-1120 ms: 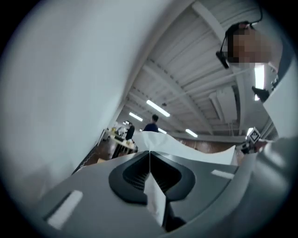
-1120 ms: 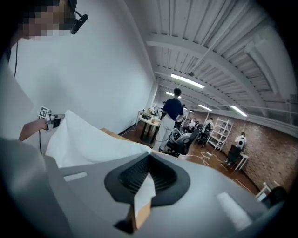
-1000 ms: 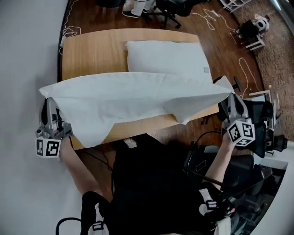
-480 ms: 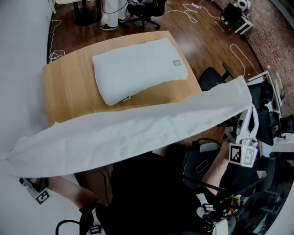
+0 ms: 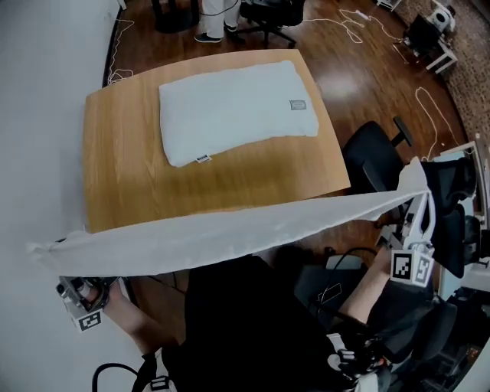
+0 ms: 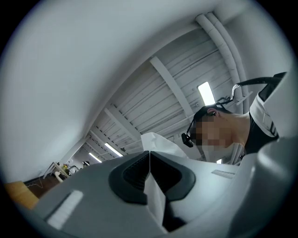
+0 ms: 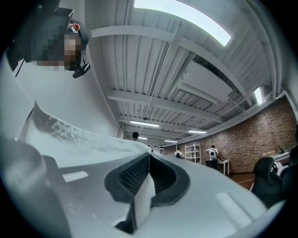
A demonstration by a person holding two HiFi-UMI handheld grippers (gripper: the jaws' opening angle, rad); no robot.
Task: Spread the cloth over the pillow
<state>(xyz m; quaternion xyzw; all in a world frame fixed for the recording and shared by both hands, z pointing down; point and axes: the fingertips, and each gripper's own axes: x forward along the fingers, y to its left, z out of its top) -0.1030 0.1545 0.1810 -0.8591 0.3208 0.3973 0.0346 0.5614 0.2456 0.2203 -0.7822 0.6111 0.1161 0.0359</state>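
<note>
A white pillow [image 5: 230, 107] lies flat on the far half of the wooden table [image 5: 122, 176]. The white cloth [image 5: 230, 237] hangs in the air as a taut narrow band in front of the table's near edge, clear of the pillow. My left gripper [image 5: 73, 285] is low at the left, shut on the cloth's left end. A fold of cloth [image 6: 154, 195] is pinched in the left gripper [image 6: 150, 160]. My right gripper [image 5: 417, 187] points up at the right, shut on the other end. Cloth [image 7: 142, 200] sits between the pads of the right gripper [image 7: 149, 162].
A black office chair [image 5: 375, 157] stands just off the table's right corner. Another chair [image 5: 272, 11] and a person's legs [image 5: 210, 15] are beyond the far edge. Cables [image 5: 429, 107] trail over the wood floor. A pale wall [image 5: 38, 115] runs along the left.
The cloth, which lay draped over the table's front and the pillow's near edge, has been lifted off and pulled taut in the air. Both grippers moved outward and toward me.
</note>
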